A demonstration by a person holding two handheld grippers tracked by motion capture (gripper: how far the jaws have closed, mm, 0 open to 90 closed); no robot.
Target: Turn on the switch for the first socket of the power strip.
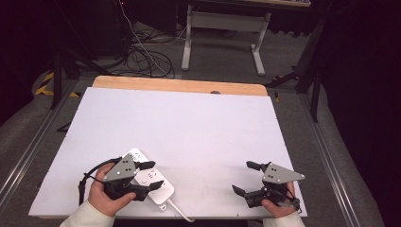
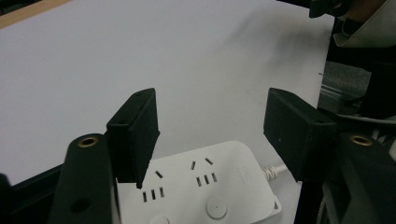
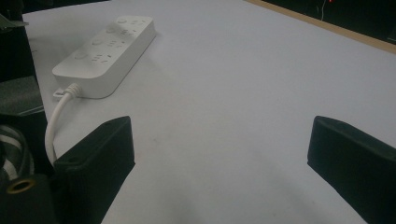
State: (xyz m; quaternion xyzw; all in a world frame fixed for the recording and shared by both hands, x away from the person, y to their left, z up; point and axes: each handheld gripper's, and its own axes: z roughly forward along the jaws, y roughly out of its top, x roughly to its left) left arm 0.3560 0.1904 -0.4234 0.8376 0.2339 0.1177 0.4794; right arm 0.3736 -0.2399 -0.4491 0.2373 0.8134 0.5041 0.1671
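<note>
Desk [image 1: 189,123]: white sheet over a wood top; a wood strip shows along the far edge. Near edge runs just under both hands.
Open room: middle, far half and right side of the sheet are bare; wide gap btwn the two grippers.
Power strip [image 1: 150,178]: near-left part of the desk, lying flat at a slant, one end toward the near edge. In the right gripper view [image 3: 107,51] it sits far left, well apart from that gripper.
Strip look: white smooth plastic, long block w/ rounded corners, rows of socket slots and round buttons on top [image 2: 205,186].
Cord [image 1: 178,212]: white, round, leaves the strip's near end and runs off over the near edge.
Left gripper [image 1: 142,177]: near-left, over the strip. Fingers [image 2: 135,135] spread wide, released, one each side above the strip's top; whether they touch it I can't tell.
Right gripper [image 1: 246,178]: near-right, close to the near edge, over bare sheet. Fingers [image 3: 100,154] wide apart, released, nothing btwn them.
Gripper build: black matte blocky fingers, flat grey three-cornered plate on top of each.
Hands: left hand [image 1: 106,194] and right hand [image 1: 276,205] wrap the gripper bodies; pale sleeves at the bottom.
Beyond desk: grey floor, metal rails on both sides, white frame legs and loose cables at the far end.
</note>
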